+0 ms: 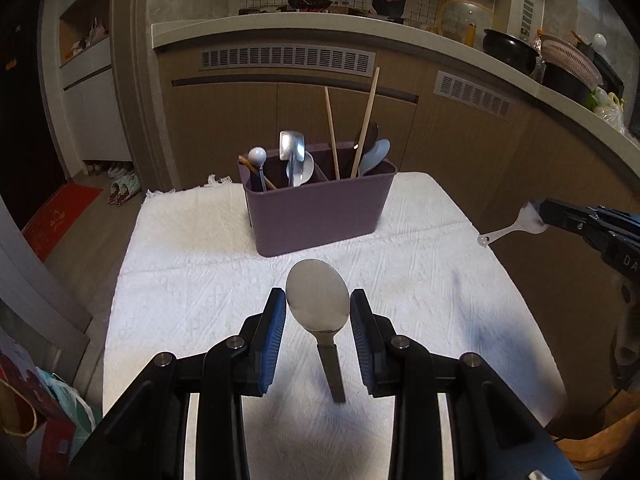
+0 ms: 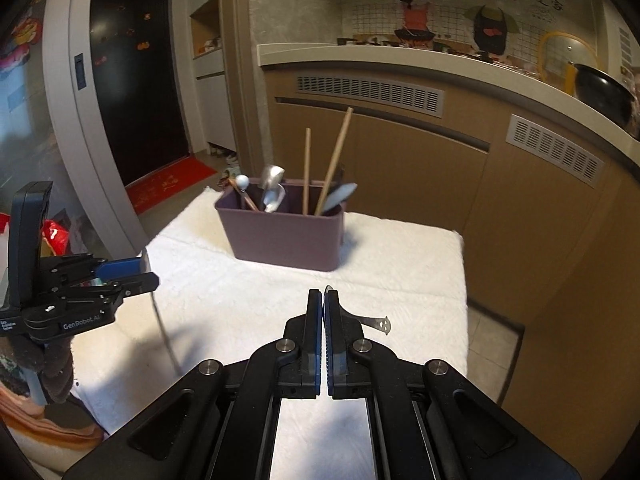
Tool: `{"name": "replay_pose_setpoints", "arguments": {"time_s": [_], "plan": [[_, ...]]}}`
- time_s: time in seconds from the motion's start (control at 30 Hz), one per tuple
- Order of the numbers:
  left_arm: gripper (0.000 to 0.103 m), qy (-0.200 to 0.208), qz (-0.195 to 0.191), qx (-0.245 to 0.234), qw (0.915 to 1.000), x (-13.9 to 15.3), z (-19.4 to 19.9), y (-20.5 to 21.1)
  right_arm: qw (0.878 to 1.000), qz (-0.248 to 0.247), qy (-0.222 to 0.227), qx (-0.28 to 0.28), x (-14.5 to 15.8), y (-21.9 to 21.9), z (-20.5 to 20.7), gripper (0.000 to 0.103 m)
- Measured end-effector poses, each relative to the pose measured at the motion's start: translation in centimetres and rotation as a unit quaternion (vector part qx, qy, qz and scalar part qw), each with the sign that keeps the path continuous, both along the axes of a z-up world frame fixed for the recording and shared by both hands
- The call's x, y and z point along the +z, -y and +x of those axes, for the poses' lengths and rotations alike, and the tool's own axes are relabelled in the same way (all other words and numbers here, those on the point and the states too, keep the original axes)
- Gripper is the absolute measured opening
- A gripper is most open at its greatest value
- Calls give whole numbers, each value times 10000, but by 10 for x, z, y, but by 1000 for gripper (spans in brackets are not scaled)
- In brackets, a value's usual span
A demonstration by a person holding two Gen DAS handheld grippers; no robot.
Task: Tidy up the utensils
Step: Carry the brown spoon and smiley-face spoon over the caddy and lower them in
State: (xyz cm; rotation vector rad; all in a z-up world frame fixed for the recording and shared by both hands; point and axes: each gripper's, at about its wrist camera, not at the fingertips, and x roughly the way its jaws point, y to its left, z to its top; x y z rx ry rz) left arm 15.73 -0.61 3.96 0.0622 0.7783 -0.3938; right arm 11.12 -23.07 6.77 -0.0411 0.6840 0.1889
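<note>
My left gripper [image 1: 319, 304] is shut on a metal spoon [image 1: 318, 294], its blue pads [image 1: 276, 312] pressing the edges of the bowl. The handle hangs down toward the camera. In the right wrist view that gripper [image 2: 140, 274] is at the left, the spoon's handle [image 2: 164, 332] drooping over the towel. My right gripper [image 2: 323, 300] is shut on a thin white plastic spoon [image 2: 374, 320], whose handle sticks out to the right. The left wrist view shows this gripper [image 1: 540, 212] at the right edge, holding the white spoon [image 1: 508, 232]. A purple utensil caddy [image 1: 320, 208] [image 2: 284, 236] stands ahead.
A white towel [image 1: 192, 264] covers the small table. The caddy holds two wooden chopsticks [image 1: 366, 124], metal spoons [image 1: 292, 152] and a pale blue spoon [image 1: 376, 154]. Brown cabinets [image 1: 240, 120] and a counter with pots [image 1: 508, 50] stand behind. Bags [image 1: 36, 408] lie at the lower left.
</note>
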Motion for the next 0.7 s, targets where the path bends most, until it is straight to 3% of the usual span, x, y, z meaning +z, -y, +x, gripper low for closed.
{"name": "replay_pose_setpoints", "arguments": {"time_s": [0.17, 0.43, 0.57, 0.7], "plan": [[29, 539, 45, -5, 9985, 41, 8, 4, 9992, 53, 282, 261, 30, -15, 14, 1], [28, 1608, 118, 87, 9869, 126, 36, 10, 9951, 236, 794, 546, 114, -30, 61, 1], [28, 1830, 59, 101, 9830, 157, 60, 12, 9936, 385, 846, 649, 141, -34, 87, 1], [28, 1902, -7, 88, 9817, 169, 88, 19, 9926, 426, 896, 695, 155, -41, 111, 1]]}}
